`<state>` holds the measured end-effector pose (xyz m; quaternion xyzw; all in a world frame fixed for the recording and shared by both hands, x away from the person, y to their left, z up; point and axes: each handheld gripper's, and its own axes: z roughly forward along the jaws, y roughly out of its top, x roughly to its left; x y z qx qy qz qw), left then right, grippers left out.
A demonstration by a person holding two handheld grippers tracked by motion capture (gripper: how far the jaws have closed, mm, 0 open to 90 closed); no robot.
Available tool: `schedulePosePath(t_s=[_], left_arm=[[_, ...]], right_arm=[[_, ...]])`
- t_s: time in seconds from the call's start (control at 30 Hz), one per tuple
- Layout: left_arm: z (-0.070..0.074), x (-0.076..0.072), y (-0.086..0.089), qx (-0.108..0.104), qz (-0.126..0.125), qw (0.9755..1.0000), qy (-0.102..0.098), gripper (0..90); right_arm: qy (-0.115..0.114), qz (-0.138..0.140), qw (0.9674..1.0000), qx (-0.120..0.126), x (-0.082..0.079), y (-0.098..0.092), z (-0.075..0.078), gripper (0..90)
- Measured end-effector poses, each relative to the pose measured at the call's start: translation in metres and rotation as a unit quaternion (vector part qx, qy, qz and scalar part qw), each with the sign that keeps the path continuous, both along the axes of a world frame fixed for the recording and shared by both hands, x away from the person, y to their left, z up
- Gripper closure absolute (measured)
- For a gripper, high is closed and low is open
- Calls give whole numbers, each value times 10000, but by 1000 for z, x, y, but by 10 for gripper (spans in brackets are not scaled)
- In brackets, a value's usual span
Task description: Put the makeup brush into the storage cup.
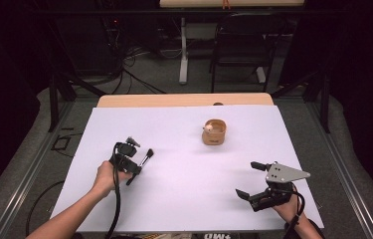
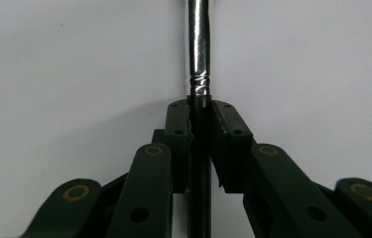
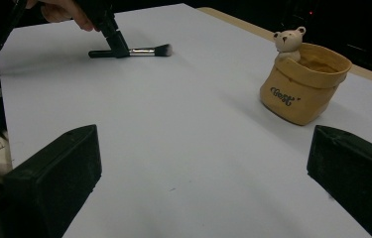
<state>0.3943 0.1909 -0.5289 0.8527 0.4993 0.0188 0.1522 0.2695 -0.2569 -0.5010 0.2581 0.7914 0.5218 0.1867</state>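
Observation:
A makeup brush [image 1: 147,155] with a black handle, silver ferrule [image 2: 198,49] and dark bristles lies low on the white table at the left. My left gripper [image 1: 137,168] is shut on its handle; in the left gripper view the jaws [image 2: 201,106] pinch the black shaft just below the ferrule. A tan bag-shaped cup [image 1: 214,132] with a small bear figure on its rim stands mid-table, further back. My right gripper [image 1: 250,179] rests open at the front right with nothing between its fingers. In the right gripper view [image 3: 203,148] it faces the brush [image 3: 139,51] and the cup [image 3: 305,84].
A white sheet [image 1: 184,194] covers the table, with a wooden edge [image 1: 184,100] showing at the back. A wide stretch of bare sheet lies between the two grippers. Beyond the table are a dark floor, cables and a chair [image 1: 238,45].

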Motion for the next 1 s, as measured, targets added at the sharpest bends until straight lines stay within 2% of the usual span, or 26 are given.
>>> schedulePosePath(t_s=[0.13,0.37,0.57,0.67,0.83,1.0], left_arm=[[0,0,0,25,-71,10000,-32,791],[4,-2,4,-344,-123,9990,-246,792],[11,-8,6,-693,-150,9961,-529,792],[15,-12,6,-860,-182,9937,-697,792],[18,-16,5,-1112,-264,9897,-862,792],[21,-21,1,-1503,-349,9818,-1103,792]], right_arm=[[3,2,10000,-7,0,0,0,0],[1,-17,10000,-4,1,0,0,0],[3,-20,10000,-9,0,0,0,0],[1,-33,10000,-6,1,-1,0,0],[5,-44,10000,1,1,-1,0,0],[40,-84,10000,14,1,-1,0,0]])
